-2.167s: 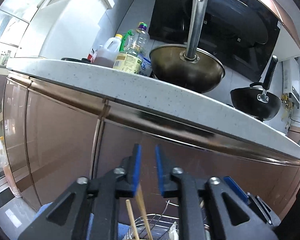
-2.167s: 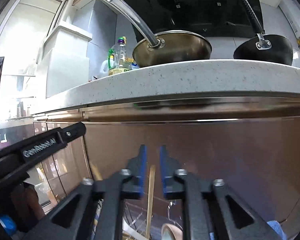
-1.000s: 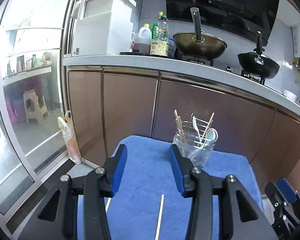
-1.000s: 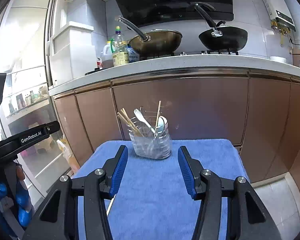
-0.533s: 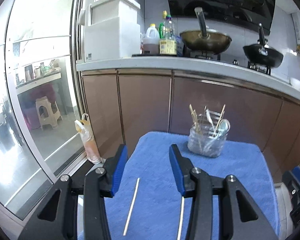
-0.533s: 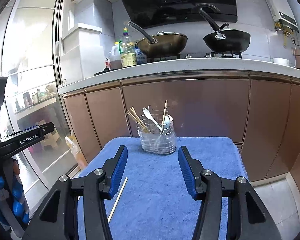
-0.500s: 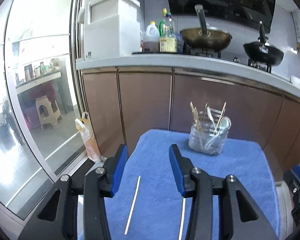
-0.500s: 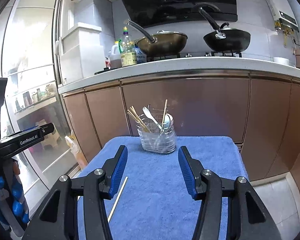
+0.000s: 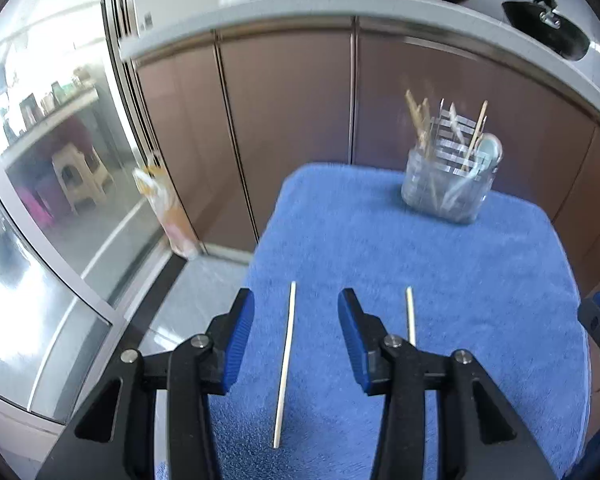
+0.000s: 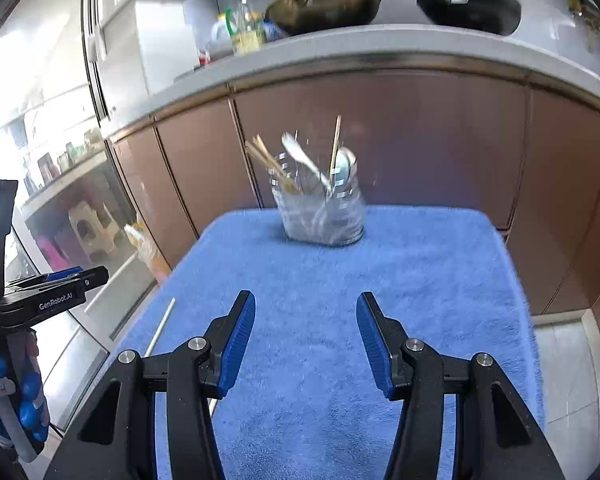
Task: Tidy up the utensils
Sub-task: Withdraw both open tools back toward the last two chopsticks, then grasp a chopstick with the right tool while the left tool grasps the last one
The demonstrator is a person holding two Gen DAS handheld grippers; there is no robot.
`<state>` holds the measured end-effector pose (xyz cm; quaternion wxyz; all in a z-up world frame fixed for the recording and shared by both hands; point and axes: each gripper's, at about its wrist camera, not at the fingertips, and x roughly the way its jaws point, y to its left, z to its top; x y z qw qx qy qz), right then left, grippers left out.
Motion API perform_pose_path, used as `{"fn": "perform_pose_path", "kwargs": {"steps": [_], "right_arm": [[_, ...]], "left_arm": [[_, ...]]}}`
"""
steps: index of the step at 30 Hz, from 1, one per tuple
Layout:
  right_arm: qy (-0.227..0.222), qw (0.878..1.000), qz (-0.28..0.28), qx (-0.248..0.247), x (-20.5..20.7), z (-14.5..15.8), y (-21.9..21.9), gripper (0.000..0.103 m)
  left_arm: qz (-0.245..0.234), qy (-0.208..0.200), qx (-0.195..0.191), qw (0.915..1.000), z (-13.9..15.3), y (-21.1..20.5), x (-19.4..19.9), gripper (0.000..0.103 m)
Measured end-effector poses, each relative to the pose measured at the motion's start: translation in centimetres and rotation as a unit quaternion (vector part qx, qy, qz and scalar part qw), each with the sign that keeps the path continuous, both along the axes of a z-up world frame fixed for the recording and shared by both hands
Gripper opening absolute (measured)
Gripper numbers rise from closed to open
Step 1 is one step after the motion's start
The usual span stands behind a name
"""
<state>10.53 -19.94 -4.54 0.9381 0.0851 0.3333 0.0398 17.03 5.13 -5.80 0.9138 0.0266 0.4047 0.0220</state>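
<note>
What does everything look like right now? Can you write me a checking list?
Surface: blue towel covers the table.
Job's things: two chopsticks lie loose on the towel; holder at the far end holds chopsticks and spoons.
Clutter: nothing seen on the towel.
Grippers: left gripper open over one chopstick; right gripper open, empty.
Cables: nothing seen.
Surroundings: brown cabinets, pans and bottles on the counter.

A clear holder (image 9: 446, 190) stands upright at the far end of the blue towel (image 9: 440, 264), holding wooden chopsticks (image 9: 418, 124), a white spoon (image 10: 306, 158) and a pale spoon (image 9: 485, 151), all leaning. Two pale chopsticks (image 9: 285, 364) (image 9: 410, 314) lie flat on the towel's near part, apart, roughly parallel, pointing toward the holder's end.
</note>
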Motion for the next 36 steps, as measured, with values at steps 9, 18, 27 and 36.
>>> {"fn": "perform_pose_path", "kwargs": {"steps": [9,18,27,36], "right_arm": [[0.080,0.995,0.053,0.030,4.1,-3.9,1.4,0.052],[0.196,0.970,0.121,0.075,10.9,-6.8,2.7,0.052],[0.294,0.945,0.146,0.015,17.6,-10.7,8.8,0.036],[0.341,0.929,0.140,-0.038,20.3,-13.0,11.7,0.019]], "left_arm": [[-0.005,0.080,-0.013,0.9967,-3.8,2.4,3.0,0.042],[-0.001,0.160,-0.075,0.9842,-6.5,6.6,6.7,0.042],[-0.048,0.219,-0.111,0.9683,-8.9,5.8,10.2,0.042],[-0.071,0.260,-0.101,0.9577,-11.3,4.2,12.8,0.041]]}}
